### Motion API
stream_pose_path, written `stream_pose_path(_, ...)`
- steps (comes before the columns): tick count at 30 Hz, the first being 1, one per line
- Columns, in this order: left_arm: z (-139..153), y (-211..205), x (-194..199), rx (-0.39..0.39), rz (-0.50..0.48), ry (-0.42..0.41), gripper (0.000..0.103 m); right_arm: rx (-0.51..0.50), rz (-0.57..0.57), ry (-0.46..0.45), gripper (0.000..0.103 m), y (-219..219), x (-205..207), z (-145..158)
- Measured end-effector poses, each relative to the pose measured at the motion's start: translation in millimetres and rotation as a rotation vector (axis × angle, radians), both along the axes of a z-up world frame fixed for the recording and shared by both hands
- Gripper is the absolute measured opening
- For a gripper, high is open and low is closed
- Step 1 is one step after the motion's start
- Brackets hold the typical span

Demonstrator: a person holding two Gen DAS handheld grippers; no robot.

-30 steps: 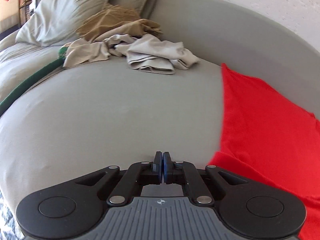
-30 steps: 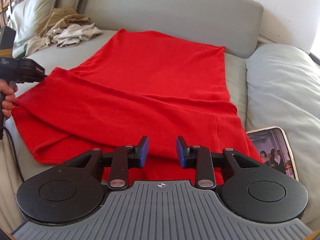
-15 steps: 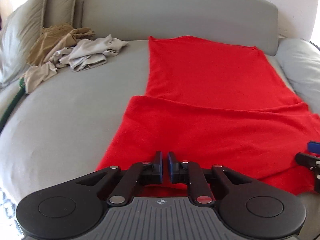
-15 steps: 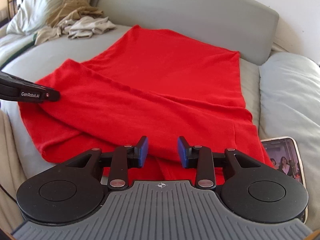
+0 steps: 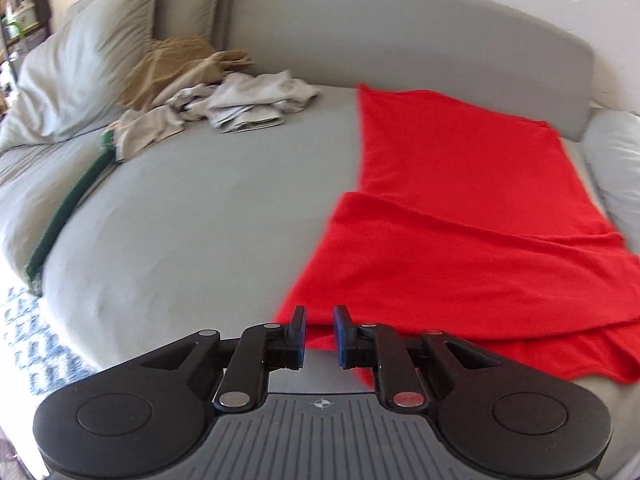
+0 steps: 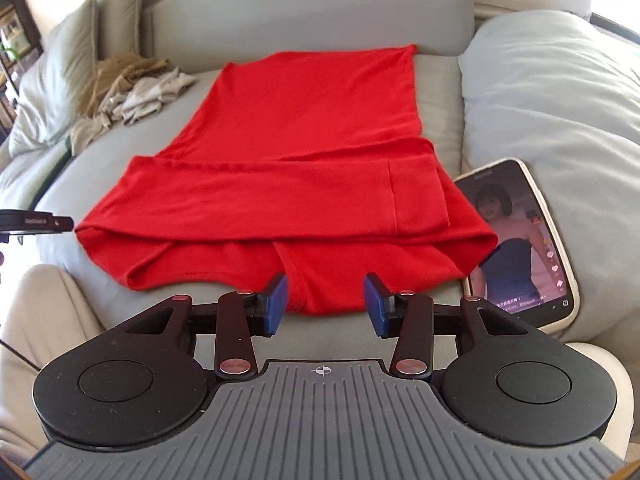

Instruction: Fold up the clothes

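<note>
Folding is under way on the red knit garment (image 6: 296, 152), which lies spread along the grey sofa seat (image 5: 192, 208), its far end against the backrest and its near end at the front edge. The near portion is already doubled back over the body, so a soft fold line runs along the front edge, with a lower layer showing beneath it.

The left gripper (image 5: 319, 334) sits at the garment's left near corner, its fingers a little apart and holding nothing, the red edge just beyond their tips. The right gripper (image 6: 325, 304) hovers over the near hem at the middle of the front edge, fingers wide apart and empty; in its view the left tool shows as a dark tip beside the garment's left corner.

By my reading, one fold is laid and both tools are free, so the next move is a fresh grasp. That calls for each pair of fingers to close on both layers at the near corners and carry them toward the backrest evenly, or the knit will slide and skew.

A white-cased smartphone (image 6: 520, 240) with a lit screen rests against the pale grey cushion (image 6: 560, 92), touching the garment's right edge; it could catch. A heap of beige and tan clothes (image 5: 208, 100) waits at the far left of the seat.
</note>
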State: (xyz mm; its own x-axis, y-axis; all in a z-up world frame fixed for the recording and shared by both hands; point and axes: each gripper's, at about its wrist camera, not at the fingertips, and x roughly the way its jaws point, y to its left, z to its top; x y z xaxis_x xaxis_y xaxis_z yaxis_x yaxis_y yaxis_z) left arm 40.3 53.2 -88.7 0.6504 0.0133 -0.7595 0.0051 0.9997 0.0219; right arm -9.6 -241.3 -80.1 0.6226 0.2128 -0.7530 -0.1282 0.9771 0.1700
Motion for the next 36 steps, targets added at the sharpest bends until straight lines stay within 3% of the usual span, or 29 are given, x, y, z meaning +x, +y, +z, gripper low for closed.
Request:
stream_pose_path(3, -6.8, -48.4, 1.5, 0.019, -0.167, 0.005, 0.018, -0.009, 0.009, -0.032, 0.045, 15.5, 11.9, 3.9)
stream_pose_path(5, -18.1, -77.8, -0.1, 0.052, -0.264, 0.02, 0.023, 0.013, 0.001, -0.009, 0.033, 20.8, 22.0, -2.4)
stream_pose_path(9, -37.5, -94.8, -12.7, 0.09, -0.322, 0.056, 0.022, 0.109, -0.069, 0.129, 0.029, 15.4, 35.5, -31.5)
stream_pose_path(11, -36.7, -93.3, -20.6, 0.099, -0.346, 0.073, 0.016, 0.146, -0.058, 0.164, 0.029, 11.2, 26.5, -41.8)
stream_pose_path(15, -23.3, -80.4, -31.8, 0.05, -0.344, 0.145, 0.016, 0.144, -0.004, 0.212, 0.03, 12.4, 4.0, -30.6)
stream_pose_path(17, -10.6, -72.0, -38.2, 0.013, -0.336, 0.133, 0.018, 0.148, 0.014, 0.226, 0.03, 12.4, -7.4, -23.6)
stream_pose_path(21, 6.1, -62.1, -33.0, 0.008, -0.281, 0.051, 0.024, 0.078, 0.008, 0.085, 0.03, 12.9, -16.0, 1.5)
stream_pose_path(24, 0.0, -63.0, -16.1, -0.006, -0.232, 0.066, 0.025, 0.054, -0.033, 0.037, 0.03, 8.5, 2.8, 6.0)
stream_pose_path(29, -27.1, -73.9, -16.3, 0.085, -0.196, 0.139, 0.025, 0.027, -0.121, 0.167, 0.028, 4.1, 31.1, -29.0)
stream_pose_path(31, -24.5, -74.2, -24.6, 0.09, -0.217, 0.135, 0.021, -0.013, -0.07, 0.174, 0.028, 11.5, 21.9, -30.1)
stream_pose_path(34, -16.2, -67.3, -31.9, 0.059, -0.26, 0.162, 0.018, -0.032, 0.025, 0.194, 0.025, 20.7, 6.8, -24.8)
stream_pose_path(36, -7.7, -56.7, -32.2, -0.007, -0.258, 0.175, 0.029, 0.034, 0.045, 0.199, 0.025, 17.6, -1.0, -17.5)
